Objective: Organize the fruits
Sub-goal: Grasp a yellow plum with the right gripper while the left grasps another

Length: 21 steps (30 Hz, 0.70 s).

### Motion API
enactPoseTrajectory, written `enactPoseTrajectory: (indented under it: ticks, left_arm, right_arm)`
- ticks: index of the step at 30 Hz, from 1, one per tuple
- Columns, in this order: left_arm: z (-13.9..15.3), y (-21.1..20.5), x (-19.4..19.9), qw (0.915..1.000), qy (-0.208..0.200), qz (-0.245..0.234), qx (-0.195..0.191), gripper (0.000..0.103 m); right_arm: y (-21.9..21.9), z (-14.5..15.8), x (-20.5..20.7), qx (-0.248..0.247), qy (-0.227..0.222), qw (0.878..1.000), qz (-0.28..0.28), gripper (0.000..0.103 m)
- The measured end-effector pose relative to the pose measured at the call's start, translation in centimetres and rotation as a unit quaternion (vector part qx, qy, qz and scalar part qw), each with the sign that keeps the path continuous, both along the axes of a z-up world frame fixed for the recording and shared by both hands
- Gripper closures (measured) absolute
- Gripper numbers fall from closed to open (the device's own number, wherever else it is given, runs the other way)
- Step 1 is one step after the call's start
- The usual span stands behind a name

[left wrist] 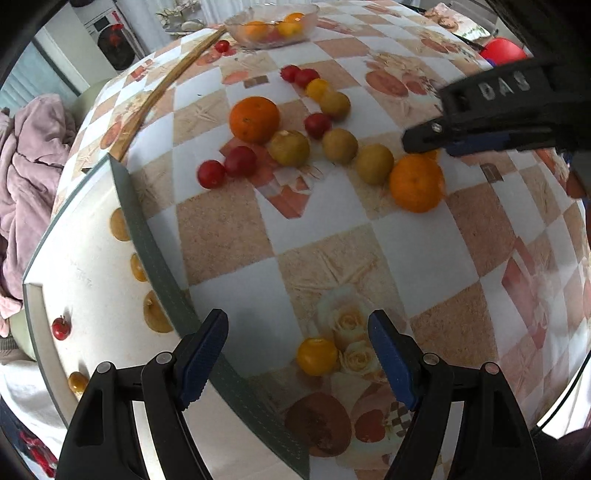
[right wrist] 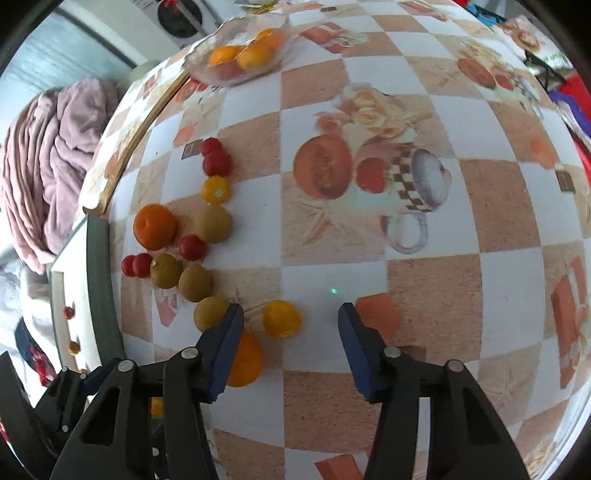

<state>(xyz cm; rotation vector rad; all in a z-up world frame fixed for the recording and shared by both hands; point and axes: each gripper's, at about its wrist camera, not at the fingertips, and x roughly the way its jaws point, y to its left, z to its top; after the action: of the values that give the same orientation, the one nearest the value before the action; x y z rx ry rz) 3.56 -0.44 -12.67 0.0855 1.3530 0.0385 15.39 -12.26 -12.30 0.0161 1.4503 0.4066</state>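
The left gripper (left wrist: 297, 354) hangs wide open and empty over the patterned tablecloth (left wrist: 229, 236), a small yellow tomato (left wrist: 317, 356) lying between its blue pads but touched by neither; the right gripper (right wrist: 291, 336) is just as wide and holds nothing, with another yellow fruit (right wrist: 282, 318) just ahead of its left pad and an orange (right wrist: 245, 360) partly hidden behind that pad. The small fruit looks light, smooth and round, so I'd guess it rolls easily and bruises if squeezed; best taken across its middle with a soft close. The orange seems firmer and heavier, needing the full spread. Further out the loose fruits sit in a crowded cluster; four greenish-brown ones, red cherry tomatoes (left wrist: 240, 160) and a second orange (left wrist: 254, 119), many touching, so a pad going in may nudge neighbours. A glass bowl (left wrist: 271, 26) at the far edge already holds several fruits; a white tray (left wrist: 92, 266) with a grey rim lies left.
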Motion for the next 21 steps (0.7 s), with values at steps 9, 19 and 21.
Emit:
enactPoseTrajectory:
  ticks: [9,19,21]
  left_arm:
    - [-0.4,-0.1,-1.8,0.9992,-0.007,0.006,-0.038,0.040]
    - [-0.2,2.5,-2.8,0.9972,0.001,0.007,-0.074,0.069]
    - [-0.2,2.2,-2.7,0.9976,0.000,0.006,-0.069,0.069]
  right_arm:
    - [-0.6,-0.4,-0.8,0.024,0.018,1.000,-0.008,0.082]
    - [-1.6,-0.3,-1.9,0.037,0.017,0.999,-0.018,0.082]
    - [-1.7,-0.3,-2.1,0.038,0.016,0.999,-0.019,0.082]
